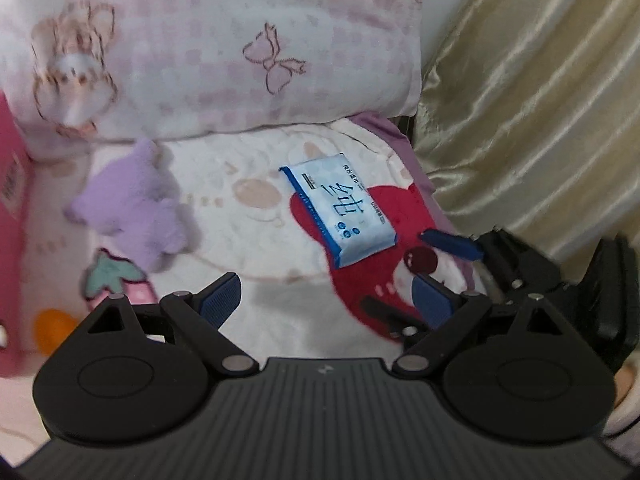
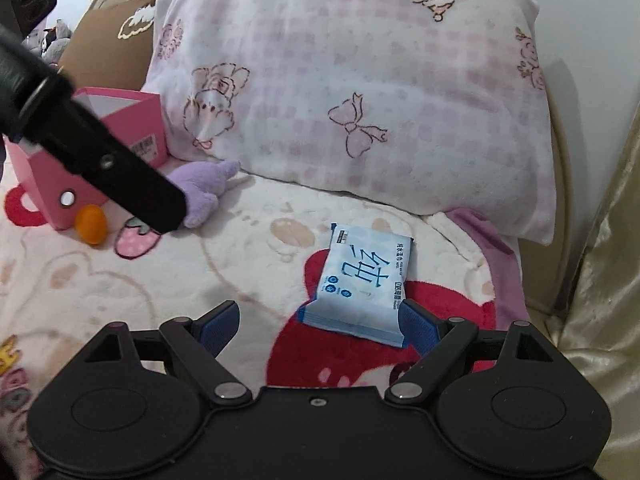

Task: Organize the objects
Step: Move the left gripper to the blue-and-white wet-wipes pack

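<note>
Open cream fleece blanket [image 2: 248,280] lies between a purple plush toy [image 2: 202,190] and a pale blue tissue packet [image 2: 362,280], bounded behind by a pink checked pillow [image 2: 360,80].

Glossy plastic wipes pack [image 2: 362,280], fleecy blanket [image 2: 240,272]

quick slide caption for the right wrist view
Open right hand-held gripper nears a blue tissue pack on the blanket.

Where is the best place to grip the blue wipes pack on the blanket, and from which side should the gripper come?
Probably across its narrow width, near the end closest to the right gripper. The wipes pack lies flat and long on the blanket, so come down from above and straddle its two long edges.
</note>
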A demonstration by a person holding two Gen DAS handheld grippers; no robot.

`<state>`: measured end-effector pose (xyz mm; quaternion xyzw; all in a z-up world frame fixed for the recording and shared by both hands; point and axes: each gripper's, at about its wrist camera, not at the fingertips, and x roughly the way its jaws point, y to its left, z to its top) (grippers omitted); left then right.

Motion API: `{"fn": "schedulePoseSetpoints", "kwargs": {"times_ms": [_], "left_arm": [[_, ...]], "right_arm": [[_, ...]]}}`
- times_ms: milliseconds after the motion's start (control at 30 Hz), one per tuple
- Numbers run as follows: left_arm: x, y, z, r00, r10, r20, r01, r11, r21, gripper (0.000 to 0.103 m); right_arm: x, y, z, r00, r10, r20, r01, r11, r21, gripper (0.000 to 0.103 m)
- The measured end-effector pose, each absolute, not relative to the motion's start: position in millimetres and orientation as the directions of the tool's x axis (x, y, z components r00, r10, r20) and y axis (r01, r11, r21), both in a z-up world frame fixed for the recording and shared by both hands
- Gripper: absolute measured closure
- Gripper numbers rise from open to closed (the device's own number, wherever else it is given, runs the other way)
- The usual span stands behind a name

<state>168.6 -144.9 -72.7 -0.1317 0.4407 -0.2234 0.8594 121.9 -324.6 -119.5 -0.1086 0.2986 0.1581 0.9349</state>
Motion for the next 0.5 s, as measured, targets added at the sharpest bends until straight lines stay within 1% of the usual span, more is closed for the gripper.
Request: {"fn": "schedulePoseSetpoints", "kwargs": {"times_ms": [100,200,300,400,500], "left_arm": [[177,-153,-86,0.515,-0.538,-0.667,0.282,0.842,-0.461,0.010],[188,-161,-97,0.527,-0.541,-0.656,0.272,0.838,-0.472,0.010],[198,-170,-105,0.571,-0.531,-0.627,0.283,0.843,-0.457,0.010],[206,-183,-113,0.596,-0.505,-0.625,0.312,0.862,-0.399,0.010],[220,-189,-124,0.578,-0.517,-0.631,0.307,0.854,-0.419,0.010]], "right_arm": [[133,-337,-130,0.776,0.190,-0.602,-0.272,0.961,-0.048,0.014],[139,-347,-132,0.766,0.189,-0.614,-0.263,0.964,-0.032,0.014],[147,-359,-134,0.767,0.223,-0.602,-0.254,0.967,0.034,0.012],[162,-362,-139,0.757,0.216,-0.616,-0.225,0.972,0.065,0.012],[173,-360,-145,0.747,0.215,-0.629,-0.231,0.971,0.059,0.012]]}}
